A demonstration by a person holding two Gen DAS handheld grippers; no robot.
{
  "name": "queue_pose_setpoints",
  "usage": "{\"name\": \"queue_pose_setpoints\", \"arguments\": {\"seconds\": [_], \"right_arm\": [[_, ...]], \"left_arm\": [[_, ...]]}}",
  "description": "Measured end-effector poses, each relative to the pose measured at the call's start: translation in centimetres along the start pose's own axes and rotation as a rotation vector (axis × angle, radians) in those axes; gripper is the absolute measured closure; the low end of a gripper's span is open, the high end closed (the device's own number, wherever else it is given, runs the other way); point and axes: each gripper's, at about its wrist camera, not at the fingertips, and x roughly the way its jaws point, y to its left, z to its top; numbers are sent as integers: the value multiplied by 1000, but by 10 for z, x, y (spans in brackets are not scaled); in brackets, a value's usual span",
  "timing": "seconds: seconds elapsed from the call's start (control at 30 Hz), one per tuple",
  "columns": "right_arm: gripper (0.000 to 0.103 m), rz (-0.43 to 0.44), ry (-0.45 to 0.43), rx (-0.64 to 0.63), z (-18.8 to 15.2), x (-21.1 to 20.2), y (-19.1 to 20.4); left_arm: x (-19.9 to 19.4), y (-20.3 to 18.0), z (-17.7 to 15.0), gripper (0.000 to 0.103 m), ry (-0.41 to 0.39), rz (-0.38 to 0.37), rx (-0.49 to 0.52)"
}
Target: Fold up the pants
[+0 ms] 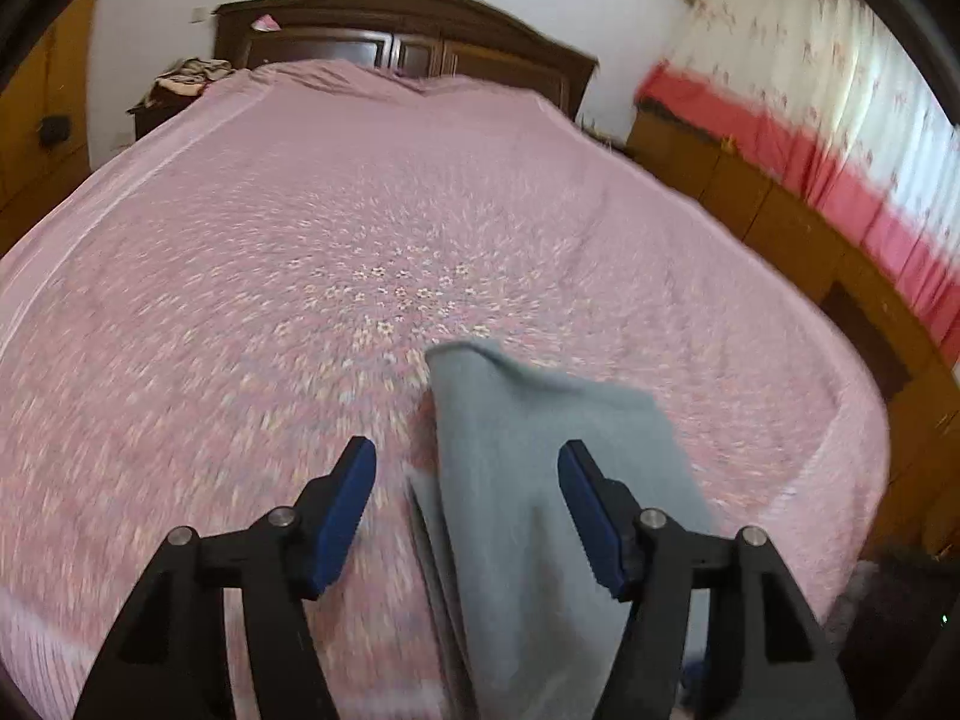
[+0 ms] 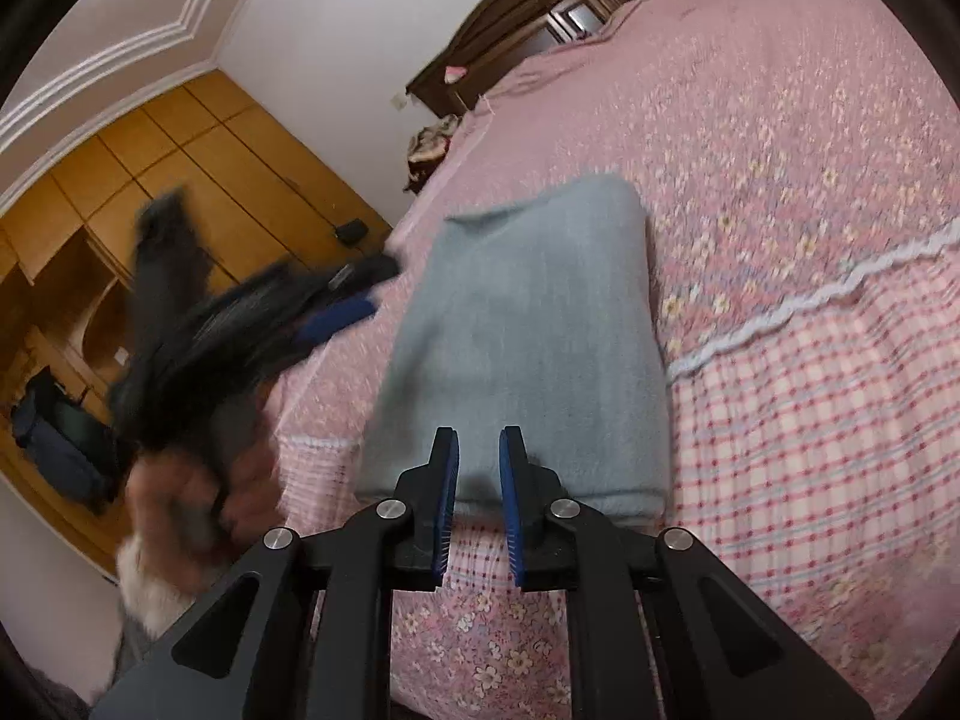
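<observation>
The grey-blue pants (image 1: pixel 510 408) lie folded into a compact rectangle near the front edge of the pink flowered bed (image 1: pixel 270 228). My left gripper (image 1: pixel 467 447) is open, its blue pads wide apart over the pants' left edge, with cloth below the gap and neither pad pressing on it. In the right wrist view the folded pants (image 2: pixel 528 330) hang slightly over the bed (image 2: pixel 780 180) edge. My right gripper (image 2: pixel 479 432) stands just before their near edge, jaws narrowly apart with nothing pinched. The left gripper (image 2: pixel 336 306) shows blurred at the left, held by a hand (image 2: pixel 180 498).
A dark wooden headboard (image 1: pixel 408 18) stands at the bed's far end, with a pile of clothes (image 1: pixel 192 75) beside it. A low wooden cabinet (image 1: pixel 750 204) and a red-and-white curtain (image 1: pixel 810 120) run along the right. A tall wooden wardrobe (image 2: pixel 150 150) and a dark bag (image 2: pixel 54 438) are on the left.
</observation>
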Motion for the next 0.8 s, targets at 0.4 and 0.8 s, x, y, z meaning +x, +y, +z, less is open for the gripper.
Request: {"name": "queue_pose_setpoints", "arguments": {"seconds": [0.4, 0.8], "right_arm": [[88, -24, 27, 62, 2, -3, -20], [59, -156, 237, -54, 155, 60, -56]], "left_arm": [[1, -20, -84, 32, 93, 24, -2], [-28, 7, -100, 55, 112, -61, -156]]}}
